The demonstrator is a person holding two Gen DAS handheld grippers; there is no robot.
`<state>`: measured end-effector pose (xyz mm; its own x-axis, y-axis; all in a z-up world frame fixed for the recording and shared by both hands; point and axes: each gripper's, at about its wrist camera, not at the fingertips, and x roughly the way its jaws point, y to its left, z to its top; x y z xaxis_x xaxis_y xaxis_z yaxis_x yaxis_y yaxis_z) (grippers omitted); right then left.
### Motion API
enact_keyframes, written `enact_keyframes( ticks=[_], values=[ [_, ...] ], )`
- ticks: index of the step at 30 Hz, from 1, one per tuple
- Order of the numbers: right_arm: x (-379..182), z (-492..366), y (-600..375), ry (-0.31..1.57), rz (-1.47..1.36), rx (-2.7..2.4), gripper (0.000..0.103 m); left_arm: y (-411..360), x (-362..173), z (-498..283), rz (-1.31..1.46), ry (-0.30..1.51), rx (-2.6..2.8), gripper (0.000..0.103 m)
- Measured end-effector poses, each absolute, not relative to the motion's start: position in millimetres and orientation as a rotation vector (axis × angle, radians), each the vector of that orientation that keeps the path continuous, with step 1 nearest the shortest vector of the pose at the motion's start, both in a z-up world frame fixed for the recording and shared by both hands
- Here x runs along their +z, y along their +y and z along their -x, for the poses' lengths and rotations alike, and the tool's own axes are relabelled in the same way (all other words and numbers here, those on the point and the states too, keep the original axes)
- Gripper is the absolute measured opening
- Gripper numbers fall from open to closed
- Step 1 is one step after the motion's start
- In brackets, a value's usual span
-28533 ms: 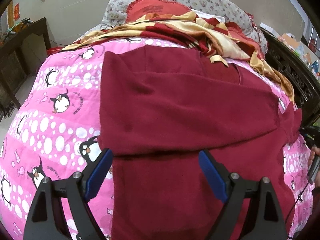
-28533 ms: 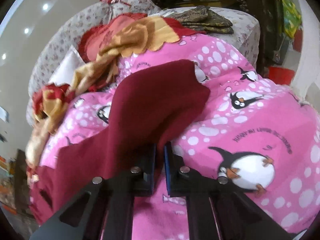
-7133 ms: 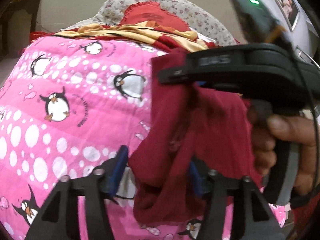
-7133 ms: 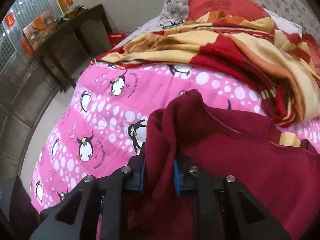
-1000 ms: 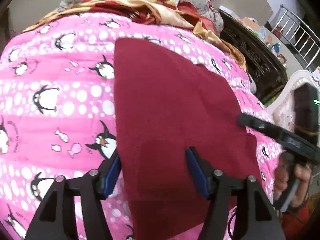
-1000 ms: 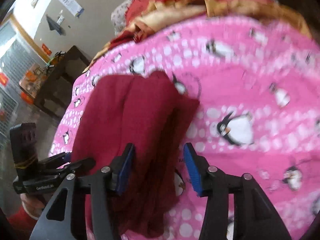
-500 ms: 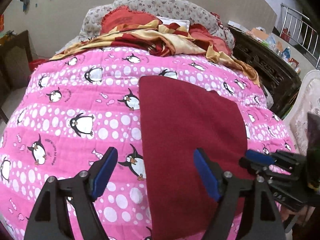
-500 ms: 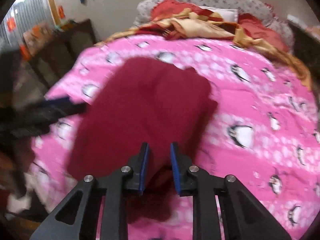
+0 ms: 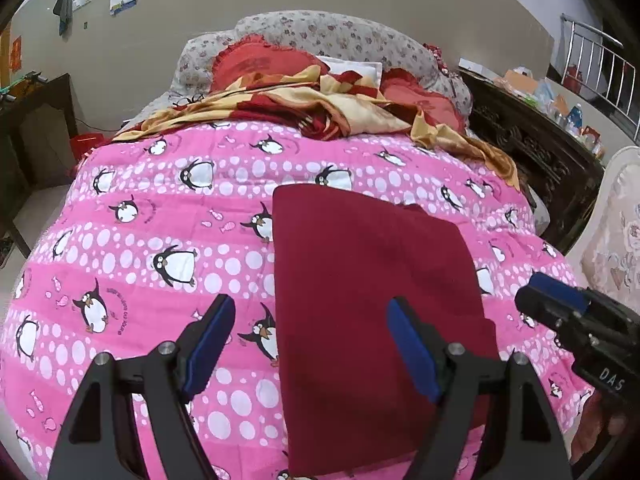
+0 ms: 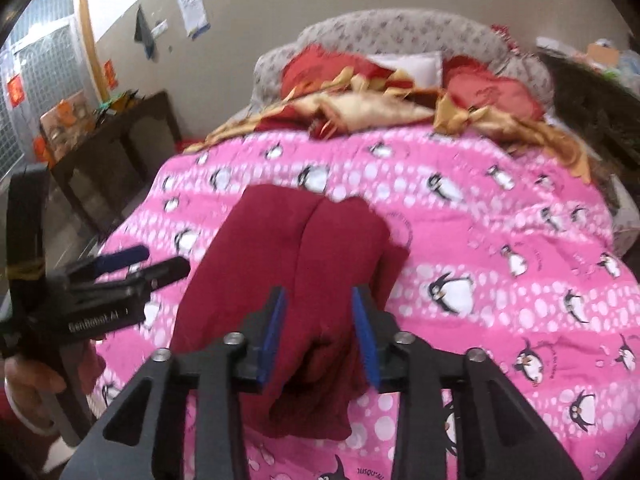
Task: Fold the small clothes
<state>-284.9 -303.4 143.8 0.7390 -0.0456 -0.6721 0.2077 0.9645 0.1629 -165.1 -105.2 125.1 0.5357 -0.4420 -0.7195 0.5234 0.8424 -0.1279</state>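
A dark red garment (image 9: 360, 280) lies folded into a long rectangle on the pink penguin quilt (image 9: 132, 248). My left gripper (image 9: 308, 312) hangs open above its near left edge, with nothing between the pads. The right wrist view shows the same garment (image 10: 320, 248) with a lengthwise fold line and a bunched near end. My right gripper (image 10: 319, 296) hovers over that near end, jaws opening; the cloth shows in the gap but the pads do not press it. Each gripper appears in the other's view: the right gripper (image 9: 560, 300), the left gripper (image 10: 132, 264).
A red and yellow blanket (image 9: 320, 104) and pillows are heaped at the head of the bed. Dark carved furniture (image 9: 532, 152) runs along the right side, and a dark table (image 9: 36, 120) stands at the left. A hand (image 10: 24, 376) grips the left tool's handle.
Both grippers have risen and drawn back from the garment, so more of the bed shows. The right jaws narrowed to a slit, then widened again. The left jaws spread a little.
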Motion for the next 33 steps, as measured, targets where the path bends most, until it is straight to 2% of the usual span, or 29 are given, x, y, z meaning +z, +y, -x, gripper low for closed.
enact_keyframes(
  ticks=[13, 33],
  values=[
    [145, 284, -299, 0.735, -0.272, -0.217, 0.071, -104, 140, 178, -0.119, 0.766, -0.567, 0.082],
    [140, 277, -294, 0.766, -0.275, -0.22, 0.071, -103, 137, 179, -0.123, 0.764, -0.551, 0.082]
  ],
)
